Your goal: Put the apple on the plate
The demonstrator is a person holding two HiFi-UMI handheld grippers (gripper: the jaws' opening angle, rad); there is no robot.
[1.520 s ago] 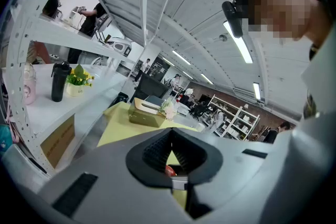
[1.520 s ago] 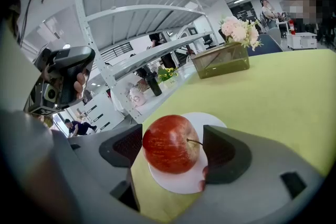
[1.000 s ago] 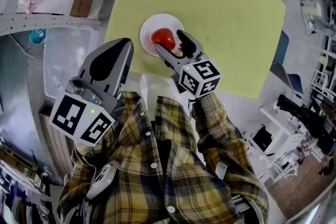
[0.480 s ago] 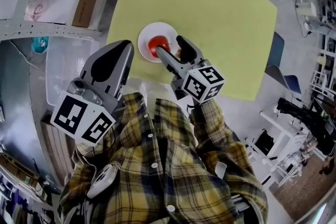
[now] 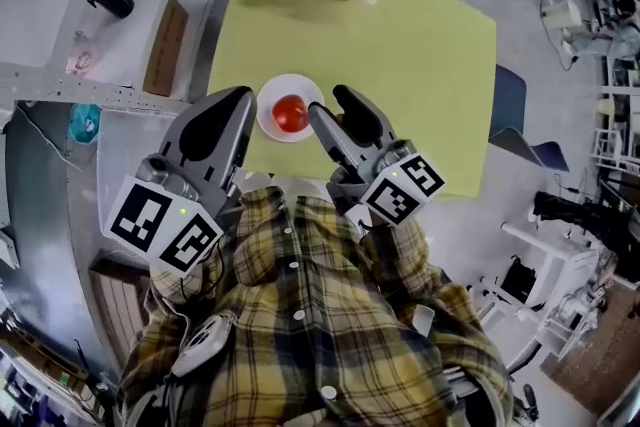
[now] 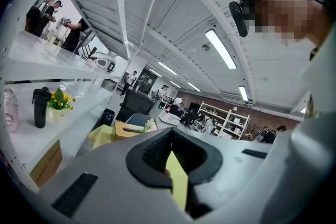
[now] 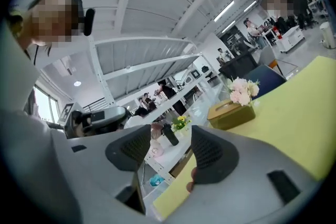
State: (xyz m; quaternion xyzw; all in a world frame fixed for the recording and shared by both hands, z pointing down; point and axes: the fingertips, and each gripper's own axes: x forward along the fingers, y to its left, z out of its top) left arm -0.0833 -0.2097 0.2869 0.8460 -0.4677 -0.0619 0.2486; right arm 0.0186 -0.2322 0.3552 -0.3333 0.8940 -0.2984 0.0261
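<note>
"Where is the apple [image 5: 290, 113] now?"
"It lies on the white plate [image 5: 266, 107], on the yellow-green table [image 5: 420, 65]."
"And the tools?"
"The right gripper [image 5: 330, 103] is apart and empty; its jaws have just been closing somewhat. The left gripper [image 5: 243, 98] is closed on nothing."

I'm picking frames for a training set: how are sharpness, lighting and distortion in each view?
Head view: strong fisheye bends the edges of the yellow table; even light; apple and plate sharp, no strong glare. Left gripper view: dark rounded corners, bright ceiling lights, mosaic patch upper right. Right gripper view: same dark corners, tissue box and flowers crisp, mosaic upper left.
</note>
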